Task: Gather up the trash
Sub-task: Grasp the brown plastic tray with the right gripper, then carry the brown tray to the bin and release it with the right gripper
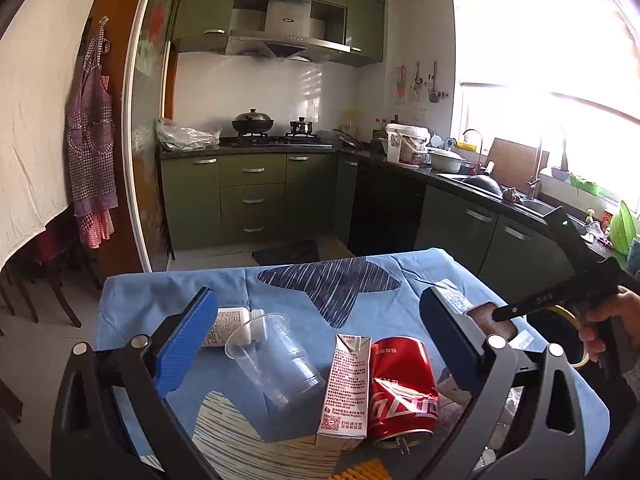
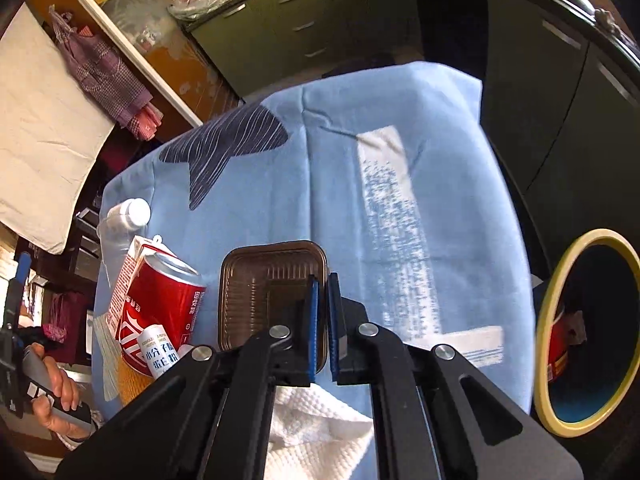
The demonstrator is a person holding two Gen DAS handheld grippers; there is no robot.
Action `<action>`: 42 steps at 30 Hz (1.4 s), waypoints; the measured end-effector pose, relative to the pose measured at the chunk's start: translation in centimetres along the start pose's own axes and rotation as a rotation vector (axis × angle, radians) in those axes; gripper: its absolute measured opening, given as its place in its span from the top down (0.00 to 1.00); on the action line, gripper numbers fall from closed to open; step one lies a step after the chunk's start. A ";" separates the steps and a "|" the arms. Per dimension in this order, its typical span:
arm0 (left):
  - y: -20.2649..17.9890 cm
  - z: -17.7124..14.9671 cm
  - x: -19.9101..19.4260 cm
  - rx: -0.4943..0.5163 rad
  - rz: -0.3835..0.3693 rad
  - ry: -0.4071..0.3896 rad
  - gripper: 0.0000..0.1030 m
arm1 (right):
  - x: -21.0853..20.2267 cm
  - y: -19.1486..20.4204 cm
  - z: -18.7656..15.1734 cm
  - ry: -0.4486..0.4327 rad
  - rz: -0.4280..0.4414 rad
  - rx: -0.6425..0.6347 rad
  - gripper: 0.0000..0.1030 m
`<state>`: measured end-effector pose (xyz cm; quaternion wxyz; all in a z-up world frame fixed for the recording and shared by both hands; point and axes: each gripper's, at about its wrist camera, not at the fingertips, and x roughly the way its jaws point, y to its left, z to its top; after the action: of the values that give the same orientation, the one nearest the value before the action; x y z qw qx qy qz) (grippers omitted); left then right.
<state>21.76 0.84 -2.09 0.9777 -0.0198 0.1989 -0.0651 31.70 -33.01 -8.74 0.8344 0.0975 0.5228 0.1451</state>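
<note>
- While the right tongs [image 2: 323, 320] pinch the right rim of the brown square plastic tray [image 2: 264, 292] at lower centre, the yellow-rimmed bin [image 2: 560, 280] lies at far right.
- Left tongs [image 1: 316, 344] stand spread over the blue-clothed worktop [image 2: 400, 200].

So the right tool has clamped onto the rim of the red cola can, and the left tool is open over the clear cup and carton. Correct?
Not quite. The right tool is clamped on the rim of the brown plastic tray, not the red cola can, which stands apart to its left, as the right wrist view shows. The rest holds: the left tool is open over the clear cup and carton.
</note>
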 end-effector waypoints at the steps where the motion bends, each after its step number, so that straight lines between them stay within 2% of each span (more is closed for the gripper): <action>1: 0.1 0.0 0.0 -0.006 -0.003 0.002 0.07 | -1.4 -1.1 0.0 -0.030 -0.012 0.017 0.95; 4: 0.3 0.0 0.0 -0.015 -0.011 0.008 0.07 | -5.3 -5.5 -0.5 -0.110 -0.074 0.086 0.95; 8: 0.1 0.0 0.0 -0.009 -0.015 0.010 0.07 | -8.8 -13.6 -2.1 -0.170 -0.212 0.229 0.95; 11: -0.2 0.0 0.2 0.002 -0.014 0.014 0.07 | -9.2 -19.4 -3.7 -0.161 -0.296 0.334 0.95; 16: -0.2 -0.3 1.0 0.010 -0.003 0.038 0.07 | -7.5 -25.2 -5.3 -0.131 -0.331 0.457 0.95; 17: -0.1 -0.4 1.2 0.010 -0.003 0.045 0.07 | -7.1 -25.9 -5.4 -0.130 -0.334 0.474 0.92; 18: 0.0 -0.4 1.4 0.008 -0.002 0.055 0.07 | -6.8 -26.3 -5.5 -0.129 -0.336 0.486 0.79; 20: 0.2 -0.6 1.9 0.003 -0.001 0.074 0.07 | -6.6 -26.9 -5.6 -0.141 -0.342 0.503 0.60; 22: 0.2 -0.9 2.4 0.000 -0.004 0.098 0.07 | -6.4 -26.2 -5.6 -0.159 -0.355 0.485 0.60; 25: 0.3 -1.3 3.4 -0.001 -0.011 0.148 0.07 | -6.3 -25.1 -5.9 -0.174 -0.315 0.458 0.60; 32: 1.1 -3.4 7.0 -0.029 -0.024 0.352 0.07 | -5.1 -22.8 -5.7 -0.131 -0.231 0.397 0.60; 37: 1.0 -3.9 7.4 -0.007 -0.035 0.396 0.08 | -4.5 -21.1 -5.6 -0.120 -0.209 0.379 0.60; 39: 0.5 -4.1 7.3 0.036 -0.021 0.406 0.14 | -4.4 -20.4 -5.8 -0.115 -0.203 0.374 0.60; 42: 0.1 -4.4 7.6 0.071 -0.016 0.436 0.30 | -4.2 -20.2 -5.9 -0.108 -0.197 0.371 0.60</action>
<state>26.97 -0.12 -9.02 0.9111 0.0274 0.4029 -0.0826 27.44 -53.32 -14.11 0.8390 0.2054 0.5022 -0.0411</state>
